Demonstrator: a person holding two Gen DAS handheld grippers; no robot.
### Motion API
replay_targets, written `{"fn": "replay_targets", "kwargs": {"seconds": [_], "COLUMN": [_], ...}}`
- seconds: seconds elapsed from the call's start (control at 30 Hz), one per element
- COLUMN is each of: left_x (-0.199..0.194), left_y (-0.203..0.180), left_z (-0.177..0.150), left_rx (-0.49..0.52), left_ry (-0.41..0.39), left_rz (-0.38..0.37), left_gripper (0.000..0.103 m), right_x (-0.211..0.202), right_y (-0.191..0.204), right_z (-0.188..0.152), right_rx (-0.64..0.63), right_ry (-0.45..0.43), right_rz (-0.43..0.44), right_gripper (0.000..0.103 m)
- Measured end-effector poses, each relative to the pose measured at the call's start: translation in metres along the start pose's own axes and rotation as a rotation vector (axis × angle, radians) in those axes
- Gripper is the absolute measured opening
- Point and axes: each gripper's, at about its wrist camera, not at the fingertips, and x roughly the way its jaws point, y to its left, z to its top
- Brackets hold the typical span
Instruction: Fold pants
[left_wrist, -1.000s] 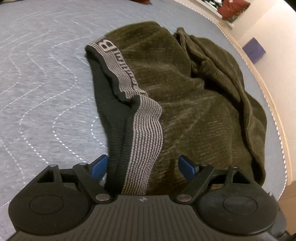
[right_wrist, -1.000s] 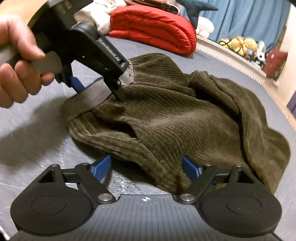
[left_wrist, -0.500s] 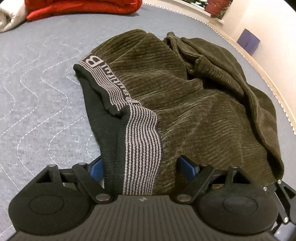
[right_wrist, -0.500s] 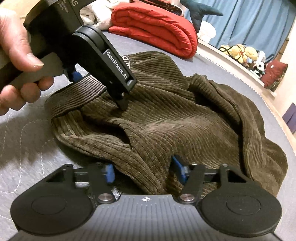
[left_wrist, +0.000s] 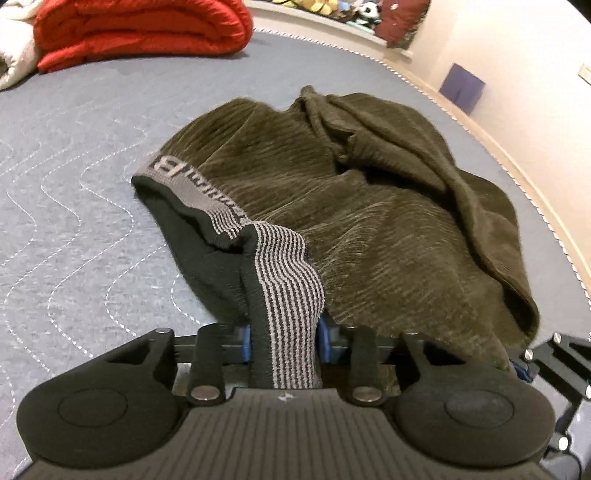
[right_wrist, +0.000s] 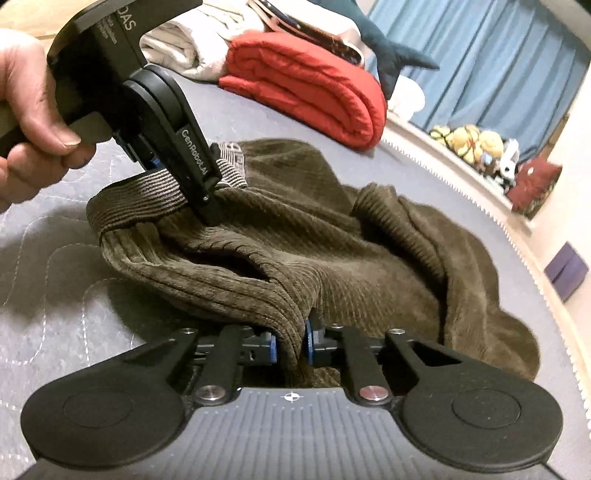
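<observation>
Olive-brown corduroy pants (left_wrist: 388, 206) (right_wrist: 332, 251) lie crumpled on a grey quilted bed (left_wrist: 74, 221). Their grey striped waistband (left_wrist: 288, 280) (right_wrist: 147, 192) rises off the bed between the blue pads of my left gripper (left_wrist: 284, 343). Its jaws are closing and the pads press on the band. In the right wrist view a hand (right_wrist: 33, 122) holds that left gripper (right_wrist: 199, 192) at the waist's far side. My right gripper (right_wrist: 291, 345) is closing its jaws on a thick corduroy fold at the near edge, pads tight against it. Part of it shows in the left wrist view (left_wrist: 535, 365).
A folded red blanket (left_wrist: 140, 33) (right_wrist: 306, 88) and white cloth (left_wrist: 11, 70) lie at the bed's far side. The bed's piped edge (left_wrist: 535, 192) runs along the right, with a purple box (left_wrist: 461, 86) beyond. Plush toys (right_wrist: 469, 142) sit under blue curtains (right_wrist: 498, 55).
Both grippers went from wide open to closed on the pants: the left on the striped waistband, the right on the corduroy fold. The left one rose and lifted the band.
</observation>
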Motion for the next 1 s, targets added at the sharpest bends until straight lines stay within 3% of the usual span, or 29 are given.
{"fn": "replay_targets", "kwargs": {"seconds": [0.17,0.37,0.63,0.83,0.93,1.0], "left_x": [-0.029,-0.06,-0.114,-0.14,-0.135,-0.134], "left_y": [0.0,0.016,0.055,0.085,0.091,0.087], "left_z": [-0.009,-0.018,-0.04,-0.064,-0.067,-0.06], "left_rx": [0.007,-0.022,-0.085,-0.109,-0.113,-0.11], "left_ry": [-0.03,-0.03,-0.014,0.027,0.078,0.089], "left_rz": [-0.008,-0.003,0.018,0.078,0.102,0.168], "left_gripper": [0.03,0.028,0.028,0.028,0.037,0.045], "right_x": [-0.023,-0.052,-0.1,-0.12,-0.12,-0.113], "right_y": [0.008,0.023,0.06,0.098,0.111,0.115], "right_z": [-0.006,-0.013,-0.014,-0.007,-0.003,0.002], "right_rx": [-0.102,-0.174,-0.356,-0.455,-0.492,-0.491], "right_ry": [-0.048,-0.088,-0.196,-0.256,-0.25,-0.205], "right_rz": [-0.024,0.055,0.229,0.395,0.425,0.403], "right_gripper": [0.012,0.011,0.01,0.01,0.01,0.015]}}
